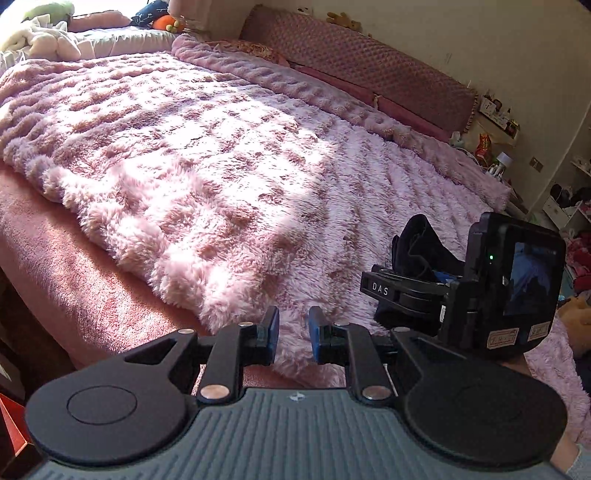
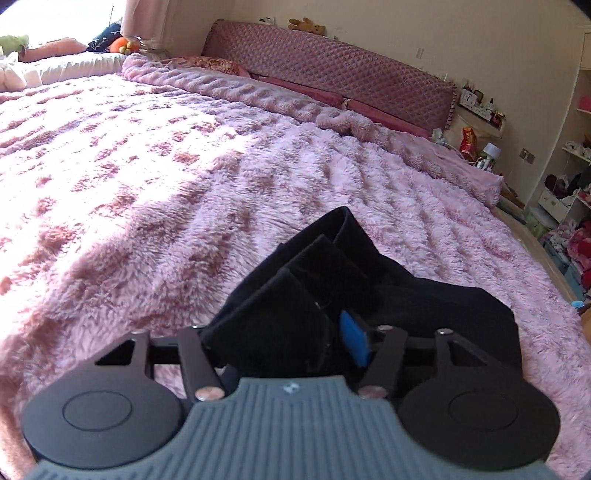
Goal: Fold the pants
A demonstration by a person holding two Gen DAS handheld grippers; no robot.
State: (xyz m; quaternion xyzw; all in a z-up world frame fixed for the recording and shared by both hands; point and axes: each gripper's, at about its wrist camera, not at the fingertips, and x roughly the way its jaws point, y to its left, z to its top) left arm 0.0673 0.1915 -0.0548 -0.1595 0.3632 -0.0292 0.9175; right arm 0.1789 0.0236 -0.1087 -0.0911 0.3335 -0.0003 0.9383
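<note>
A wide bed fills the room, covered by a shaggy pink blanket (image 1: 229, 155) with sunlight falling across its left part and shade over the right. A quilted pink headboard (image 2: 332, 70) runs along the far wall, with a couple of small soft toys (image 2: 306, 25) sitting on top of it.

The left gripper (image 1: 293, 334) hangs over the near edge of the bed. Its blue pads (image 1: 274, 328) stand a small way apart, with only fuzzy blanket showing in the gap; nothing is held between them.

To its right and a little farther off is the right gripper (image 1: 413, 277), seen from the side with its camera block facing back toward the near side. The black pants (image 2: 369, 280) lie bunched in a thick folded bundle on the blanket at the near right part of the bed, and this gripper sits right at them. In the right wrist view the jaws stand wide: one blue pad (image 2: 356, 339) shows clear at the right side of the bundle, with a stack of dark folds rising between the two fingers. The left pad is hidden behind the cloth, so I cannot tell whether it touches. The cloth does not look pinched; it sits loose in the wide gap.

Past the far right corner of the bed, cluttered white shelves (image 2: 569, 199) stand against the wall. Pale bedding and cushions (image 1: 48, 40) are heaped at the far left.
</note>
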